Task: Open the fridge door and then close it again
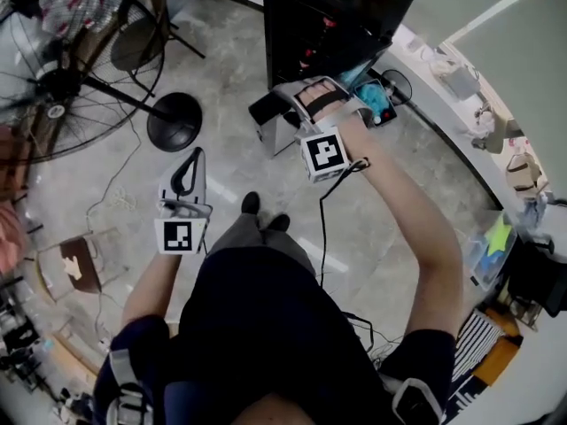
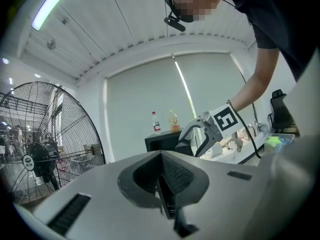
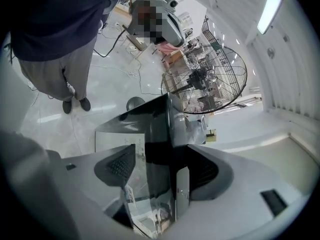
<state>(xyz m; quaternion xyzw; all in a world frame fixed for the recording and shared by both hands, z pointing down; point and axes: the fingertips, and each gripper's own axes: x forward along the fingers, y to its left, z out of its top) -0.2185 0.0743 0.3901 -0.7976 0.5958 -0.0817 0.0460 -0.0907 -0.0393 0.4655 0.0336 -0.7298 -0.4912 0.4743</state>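
The black fridge (image 1: pixel 328 25) stands at the top of the head view, its interior showing. Its door (image 1: pixel 273 127) is swung out toward me. My right gripper (image 1: pixel 288 96) is at that door. In the right gripper view the door's dark frame and glass (image 3: pixel 160 134) fill the gap between the jaws, and the right gripper (image 3: pixel 162 174) is shut on the door's edge. My left gripper (image 1: pixel 195 156) hangs away from the fridge over the floor, pointing level. It is shut and holds nothing (image 2: pixel 167 184). From there I see the fridge (image 2: pixel 162 143) with two bottles (image 2: pixel 156 122) on top.
A large floor fan (image 1: pixel 62 78) with a round base (image 1: pixel 174 120) stands to the left of the fridge. A white counter (image 1: pixel 461 104) with clutter runs along the right. Cables (image 1: pixel 120 193) trail on the floor beside my shoes (image 1: pixel 252 204).
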